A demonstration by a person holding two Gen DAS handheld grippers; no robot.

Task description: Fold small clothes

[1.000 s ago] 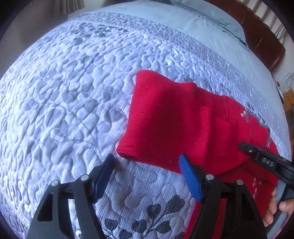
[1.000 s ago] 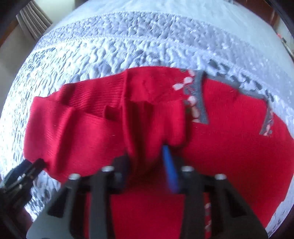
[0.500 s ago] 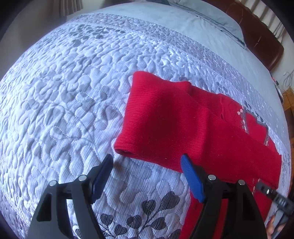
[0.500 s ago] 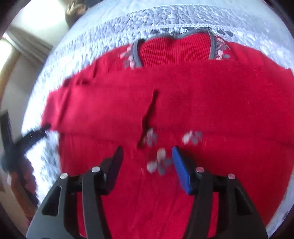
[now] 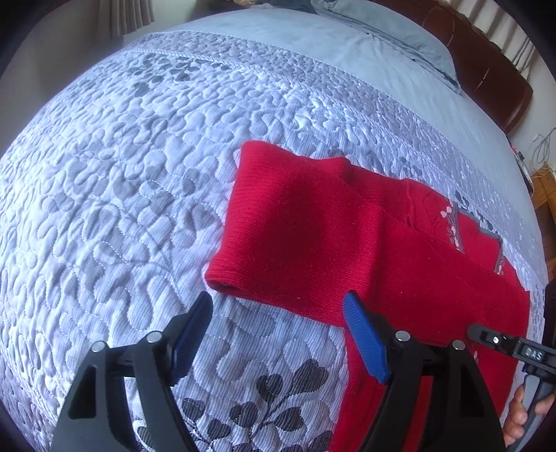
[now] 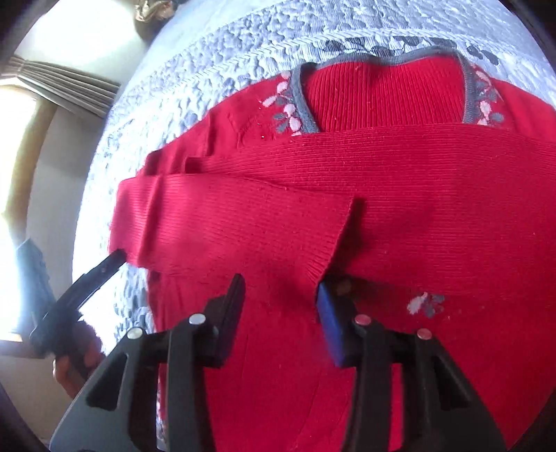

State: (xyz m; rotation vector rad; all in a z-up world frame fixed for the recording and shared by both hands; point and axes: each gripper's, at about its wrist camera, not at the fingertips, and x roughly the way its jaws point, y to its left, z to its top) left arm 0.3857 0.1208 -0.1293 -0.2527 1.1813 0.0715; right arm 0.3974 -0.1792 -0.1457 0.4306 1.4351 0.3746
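Note:
A red knit sweater (image 5: 312, 226) with a grey neckline (image 6: 382, 57) and flower trim lies flat on the quilted bedspread (image 5: 104, 174). One sleeve (image 6: 243, 226) is folded across its chest, with the cuff (image 6: 333, 250) ending near the middle. My left gripper (image 5: 278, 302) hovers open over the bedspread at the sweater's folded left edge and holds nothing. My right gripper (image 6: 279, 285) points down over the sweater's body just below that cuff. Its jaws are closing, with red knit under the gap, but the pads are not pressing on it.
Grey pillows (image 5: 382, 31) and a brown headboard (image 5: 486, 69) lie at the bed's far end. Curtains (image 6: 62, 83) and a bright window stand beyond the bed's edge. A hand (image 5: 517, 417) shows under the right gripper's handle.
The right gripper let go of the sleeve, which now lies flat across the sweater. It swung over the sweater's middle and its jaws went wide, then narrower. The left gripper stayed put.

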